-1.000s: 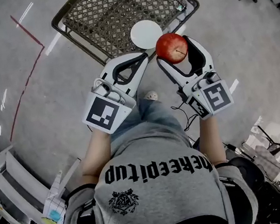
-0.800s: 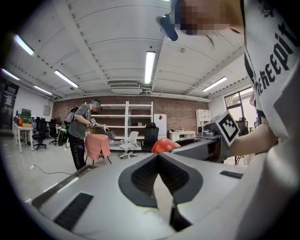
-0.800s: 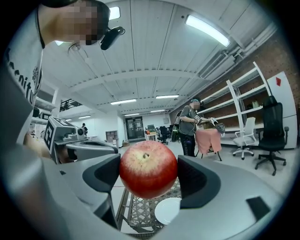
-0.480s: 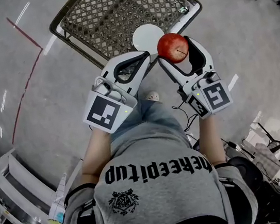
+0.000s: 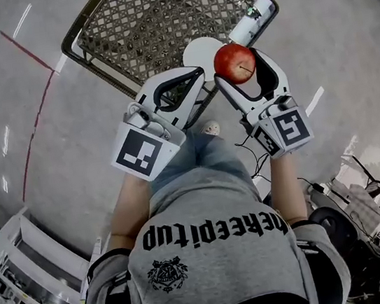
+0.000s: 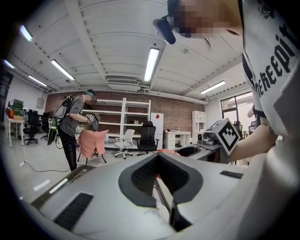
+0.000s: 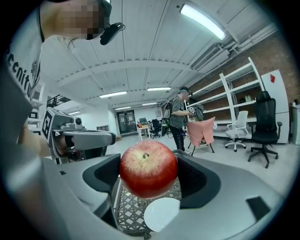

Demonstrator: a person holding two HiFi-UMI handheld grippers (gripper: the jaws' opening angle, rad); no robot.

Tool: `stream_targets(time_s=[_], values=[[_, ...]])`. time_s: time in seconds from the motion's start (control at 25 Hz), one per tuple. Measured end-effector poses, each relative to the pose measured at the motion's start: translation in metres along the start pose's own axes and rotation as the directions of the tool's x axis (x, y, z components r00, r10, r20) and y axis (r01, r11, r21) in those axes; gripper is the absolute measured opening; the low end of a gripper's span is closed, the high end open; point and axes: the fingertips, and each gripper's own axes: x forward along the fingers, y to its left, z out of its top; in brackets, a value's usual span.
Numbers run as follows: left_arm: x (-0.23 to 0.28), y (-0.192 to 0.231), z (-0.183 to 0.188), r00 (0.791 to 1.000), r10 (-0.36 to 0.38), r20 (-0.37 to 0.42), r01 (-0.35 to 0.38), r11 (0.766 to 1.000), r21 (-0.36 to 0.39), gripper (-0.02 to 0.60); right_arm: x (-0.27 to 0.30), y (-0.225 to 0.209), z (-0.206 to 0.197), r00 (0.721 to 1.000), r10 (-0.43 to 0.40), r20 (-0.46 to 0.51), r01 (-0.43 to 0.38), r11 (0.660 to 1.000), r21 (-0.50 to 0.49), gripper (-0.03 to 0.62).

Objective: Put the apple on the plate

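Apple: pinching it in right tongs over the white plate, lining up for set-down, holding left tongs pressed together, empty.

Red apple, white plate, dark lattice-patterned mesh table, grey floor with red line.

The left forearm and right forearm were held forward, side by side. The left tool was shown with jaws closed together, empty. The right tool was clamped around an apple.
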Motion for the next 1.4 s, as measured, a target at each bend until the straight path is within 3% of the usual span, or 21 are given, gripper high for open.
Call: stream_targets(time_s=[0.24,0.52,1.4], values=[[0.022,0.006,-0.022,0.999,-0.037,-0.019,0.036,0.999,-0.027,0.02,0.011,-0.023,-0.026,0.999,-0.023,-0.039,0.023,1.0,0.017,0.401],[0.022,0.019,-0.013,0.997,-0.071,-0.032,0.07,0.997,-0.038,0.02,0.027,-0.02,-0.025,0.997,-0.036,-0.071,0.038,0.999,0.027,0.402],[0.029,0.032,-0.049,0.989,-0.131,-0.075,0.127,0.99,-0.057,0.02,0.062,-0.033,-0.111,0.977,-0.075,-0.199,0.093,0.992,0.084,0.402]])
